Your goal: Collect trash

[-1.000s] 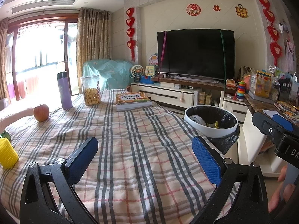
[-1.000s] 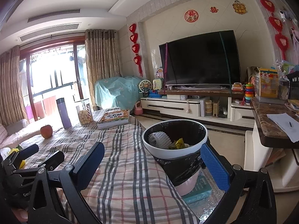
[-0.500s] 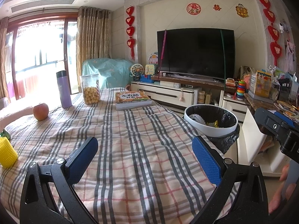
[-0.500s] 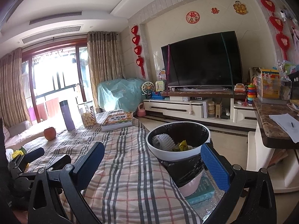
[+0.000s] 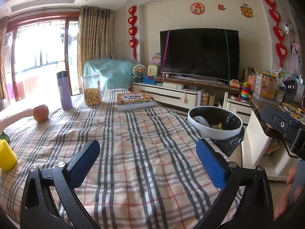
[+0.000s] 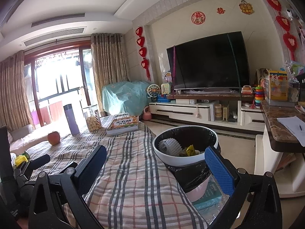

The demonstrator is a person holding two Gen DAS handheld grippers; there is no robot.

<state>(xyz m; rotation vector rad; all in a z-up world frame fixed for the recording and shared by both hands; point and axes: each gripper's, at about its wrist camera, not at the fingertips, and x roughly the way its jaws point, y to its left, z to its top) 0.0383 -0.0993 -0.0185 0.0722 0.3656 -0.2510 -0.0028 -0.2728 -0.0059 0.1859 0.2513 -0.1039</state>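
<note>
My left gripper (image 5: pixel 146 162) gapes wide, nothing in it, over the plaid tablecloth (image 5: pixel 133 133). My right gripper (image 6: pixel 155 164) is spread empty too. White-rimmed round bin with black liner (image 6: pixel 185 143) at 1 o'clock off the table edge, white foam net (image 6: pixel 170 145) and yellow wrapper (image 6: pixel 189 149) inside. Yellow foam net sleeve (image 5: pixel 6 155) at 9 o'clock, red apple (image 5: pixel 40 113) at 10.

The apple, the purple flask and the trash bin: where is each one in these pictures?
apple (image 5: pixel 40 110), left wrist view, middle of its red skin.
purple flask (image 5: pixel 64 93), left wrist view, middle of its body.
trash bin (image 6: pixel 179 159), right wrist view, front of its white rim.
</note>
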